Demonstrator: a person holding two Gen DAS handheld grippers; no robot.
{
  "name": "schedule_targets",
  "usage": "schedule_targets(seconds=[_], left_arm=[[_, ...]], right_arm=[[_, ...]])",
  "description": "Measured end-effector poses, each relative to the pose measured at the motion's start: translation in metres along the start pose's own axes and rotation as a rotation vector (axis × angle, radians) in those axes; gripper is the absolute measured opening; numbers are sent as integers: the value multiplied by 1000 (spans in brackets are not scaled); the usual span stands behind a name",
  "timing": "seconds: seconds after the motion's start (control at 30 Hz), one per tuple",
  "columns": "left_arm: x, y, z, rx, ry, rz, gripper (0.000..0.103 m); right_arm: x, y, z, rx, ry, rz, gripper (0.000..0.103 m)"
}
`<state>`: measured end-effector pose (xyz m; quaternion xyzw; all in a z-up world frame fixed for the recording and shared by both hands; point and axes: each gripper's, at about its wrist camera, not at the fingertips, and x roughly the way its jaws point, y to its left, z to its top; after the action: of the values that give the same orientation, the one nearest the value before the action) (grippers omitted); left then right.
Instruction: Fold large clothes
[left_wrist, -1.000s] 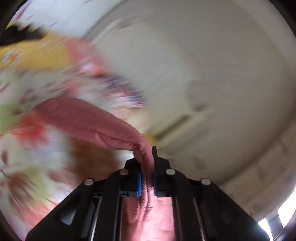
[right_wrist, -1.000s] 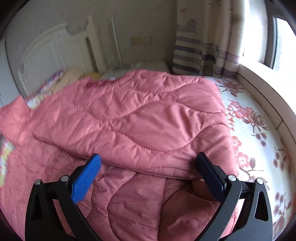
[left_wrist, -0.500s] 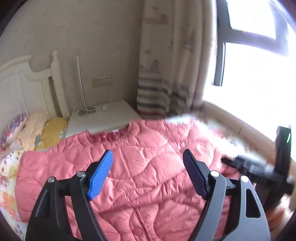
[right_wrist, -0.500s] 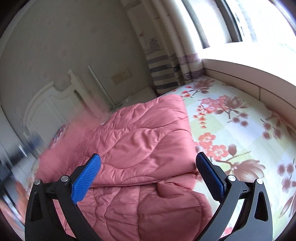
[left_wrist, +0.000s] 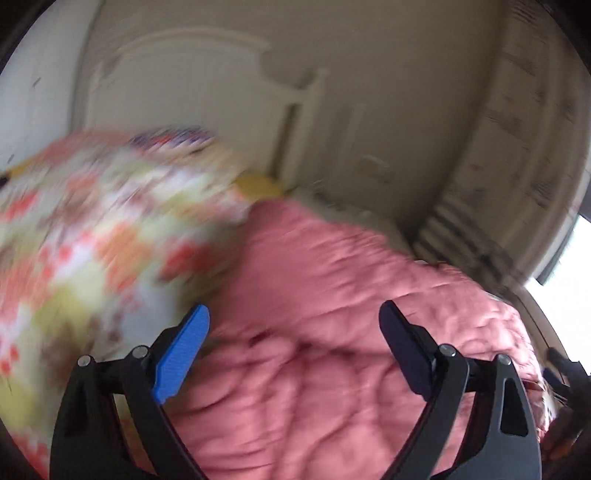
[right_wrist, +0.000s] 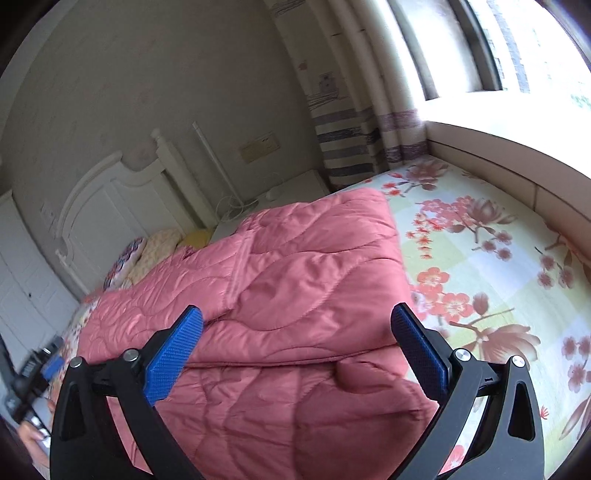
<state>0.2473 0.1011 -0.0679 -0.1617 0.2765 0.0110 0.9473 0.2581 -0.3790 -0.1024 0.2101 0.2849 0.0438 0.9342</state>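
A pink quilted garment (right_wrist: 295, 295) lies folded over itself on the floral bedsheet (right_wrist: 498, 266); its upper layer covers most of the lower one. My right gripper (right_wrist: 295, 332) is open and empty, just above the garment's near edge. In the blurred left wrist view the same pink garment (left_wrist: 351, 314) lies under my left gripper (left_wrist: 293, 332), which is open and empty above its left part, next to the floral bedsheet (left_wrist: 92, 240). The left gripper (right_wrist: 40, 365) also shows at the left edge of the right wrist view.
A white headboard (right_wrist: 110, 206) and pillows (right_wrist: 159, 243) stand at the bed's head. A white nightstand (right_wrist: 291, 188) sits by the striped curtain (right_wrist: 351, 140). A padded ledge (right_wrist: 517, 158) under the window runs along the bed's right side.
My left gripper let go of the pink fabric a second ago, opened, and has now swung left toward the bedsheet. My right gripper stayed open and drew back a little from the garment.
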Motion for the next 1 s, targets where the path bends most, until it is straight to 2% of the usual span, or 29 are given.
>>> schedule_targets(seconds=[0.07,0.13,0.3,0.33,0.37,0.4,0.47,0.53,0.57,0.63,0.7,0.77,0.8,0.83,0.9,0.93,0.97,1.0], left_arm=[[0,24,-4,-76,22,13,92],[-2,39,-3,-160,-2,16,92],[-4,56,-8,-226,4,23,93],[-4,58,-8,-235,9,26,93],[0,59,-9,-243,20,26,93],[3,59,-11,-248,31,26,93],[6,60,-10,-259,48,30,93],[5,61,-10,-264,46,27,93],[4,59,-11,-263,43,28,93],[5,58,-11,-258,44,29,93],[6,56,-11,-251,49,32,93],[8,55,-11,-247,58,34,93],[8,56,-11,-248,59,32,93],[8,56,-12,-250,58,33,93],[7,57,-12,-257,59,34,93],[8,58,-12,-263,61,35,94],[8,58,-12,-264,63,37,94],[10,59,-12,-263,67,39,94]], right_arm=[[9,15,6,-23,51,38,98],[26,32,13,-55,113,43,98],[85,50,23,-14,270,56,98],[98,51,20,-1,303,48,88],[104,53,18,-7,308,49,68],[106,58,16,-28,298,57,56],[92,63,13,-32,244,54,21],[69,65,14,-26,166,83,17],[50,66,13,-33,121,69,16],[28,61,9,-26,84,39,16],[24,51,3,-25,99,-19,16],[42,40,-8,-60,189,-107,18],[50,36,-13,-65,230,-120,21],[50,34,-15,-64,233,-106,24],[39,40,-11,-65,202,-118,46],[29,48,-6,-80,153,-155,73],[18,58,-3,-107,82,-184,86],[8,72,-1,-158,12,-190,86]])
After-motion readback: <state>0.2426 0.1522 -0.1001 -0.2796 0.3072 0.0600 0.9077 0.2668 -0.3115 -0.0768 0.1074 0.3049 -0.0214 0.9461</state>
